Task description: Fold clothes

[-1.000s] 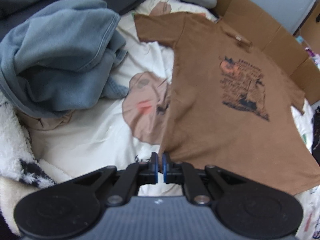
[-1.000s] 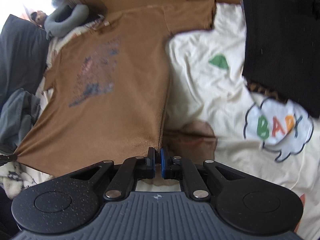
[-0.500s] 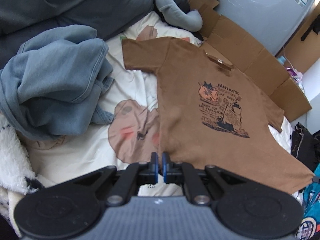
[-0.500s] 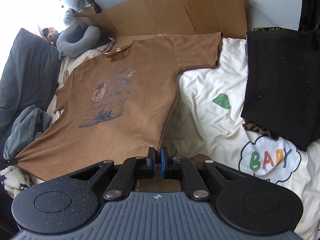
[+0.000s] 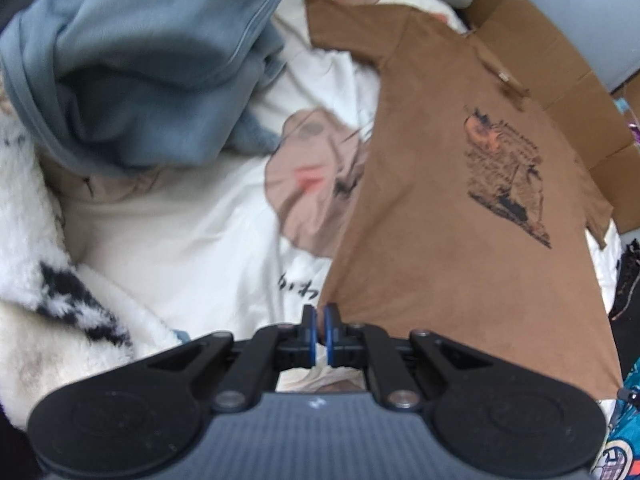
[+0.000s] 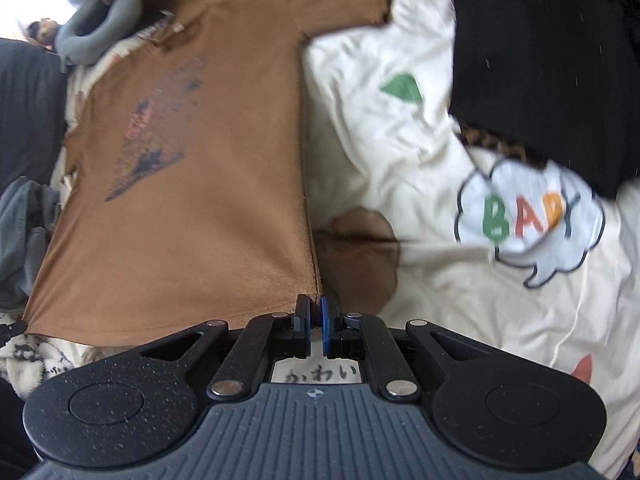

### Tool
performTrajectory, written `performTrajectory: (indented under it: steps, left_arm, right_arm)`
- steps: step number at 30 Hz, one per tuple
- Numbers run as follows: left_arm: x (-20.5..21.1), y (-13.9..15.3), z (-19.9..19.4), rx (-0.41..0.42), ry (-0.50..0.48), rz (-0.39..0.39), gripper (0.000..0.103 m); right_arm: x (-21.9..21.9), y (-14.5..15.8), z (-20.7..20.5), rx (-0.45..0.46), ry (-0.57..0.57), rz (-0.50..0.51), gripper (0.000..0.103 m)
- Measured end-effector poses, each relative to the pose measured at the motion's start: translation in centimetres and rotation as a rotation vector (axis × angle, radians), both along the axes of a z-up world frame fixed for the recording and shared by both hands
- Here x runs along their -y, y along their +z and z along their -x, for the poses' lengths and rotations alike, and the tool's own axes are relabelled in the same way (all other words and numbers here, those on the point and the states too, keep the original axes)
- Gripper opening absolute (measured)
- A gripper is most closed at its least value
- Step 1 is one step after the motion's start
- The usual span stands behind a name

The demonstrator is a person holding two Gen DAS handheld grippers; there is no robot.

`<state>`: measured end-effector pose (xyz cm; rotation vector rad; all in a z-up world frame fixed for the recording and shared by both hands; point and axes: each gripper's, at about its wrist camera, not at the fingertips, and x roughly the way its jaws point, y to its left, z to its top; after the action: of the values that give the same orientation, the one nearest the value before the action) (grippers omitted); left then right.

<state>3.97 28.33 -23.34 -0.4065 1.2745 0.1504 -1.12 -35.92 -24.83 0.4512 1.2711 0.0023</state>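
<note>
Near: left gripper [image 5: 320, 316] clenched on brown t-shirt [image 5: 460, 220] near-left hem corner; right gripper [image 6: 315, 312] clenched on near-right corner. Shirt spread print-up on cream printed duvet [image 6: 400, 168], no fold visible; all folding remains. Soft matte cotton, hem pulled taut. Far left: crumpled blue sweatshirt [image 5: 140, 60]. Far: cardboard [image 5: 580, 92].

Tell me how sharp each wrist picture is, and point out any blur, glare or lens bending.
Left wrist view: motion blur smears the brown T-shirt print and the blue sweatshirt; the left gripper looks crisp; fisheye curves the edges. Right wrist view: the T-shirt print and the "BABY" bubble are streaked, the right gripper is sharp, and the top-left corner is blown out white.
</note>
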Motion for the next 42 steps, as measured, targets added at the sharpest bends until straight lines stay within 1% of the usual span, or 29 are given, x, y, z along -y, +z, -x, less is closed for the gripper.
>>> performTrajectory:
  steps: [6,13,21,25,27,29,30,31,34,36,39,42]
  left_arm:
    - [-0.6,-3.6,-0.3,-0.054,0.004,0.003,0.004]
    - [-0.9,-7.7,-0.7,-0.116,0.007,0.000,0.004]
    - [-0.9,-10.8,-1.0,-0.153,0.026,-0.006,0.005]
    - [-0.6,-11.5,-1.0,-0.165,0.038,-0.026,0.007]
    - [-0.6,-11.5,-0.9,-0.169,0.047,-0.032,0.010]
    - [-0.7,-11.2,-0.6,-0.171,0.050,-0.037,0.016]
    - [-0.8,-10.9,-0.5,-0.171,0.049,-0.043,0.016]
    - [-0.9,-10.6,-0.2,-0.170,0.052,-0.059,0.016]
    - [-1.6,-9.4,0.8,-0.172,0.057,-0.096,0.015]
    - [-2.1,-8.4,1.6,-0.166,0.069,-0.107,0.015]
    - [-2.7,-6.6,2.8,-0.133,0.084,-0.105,0.015]
    - [-2.7,-4.3,3.1,-0.103,0.100,-0.098,0.018]
  right_arm:
    - [-0.1,-3.8,0.4,-0.077,-0.010,0.002,0.002]
    - [-0.7,-7.6,0.1,-0.135,-0.011,0.034,0.003]
    - [-1.1,-10.8,-0.5,-0.179,-0.002,0.071,0.003]
    - [-1.3,-11.8,-0.7,-0.184,-0.011,0.091,0.004]
    - [-1.3,-12.2,-0.7,-0.185,-0.024,0.097,0.005]
    - [-1.1,-12.2,-0.5,-0.180,-0.040,0.093,0.007]
    - [-0.9,-12.0,-0.3,-0.177,-0.046,0.095,0.009]
    - [-0.7,-11.7,0.0,-0.172,-0.047,0.103,0.014]
    - [0.0,-10.9,0.8,-0.159,-0.053,0.128,0.016]
    - [0.7,-10.1,1.4,-0.136,-0.060,0.122,0.018]
    - [1.8,-8.5,2.4,-0.090,-0.072,0.108,0.018]
    - [2.7,-6.6,3.3,-0.042,-0.087,0.089,0.020]
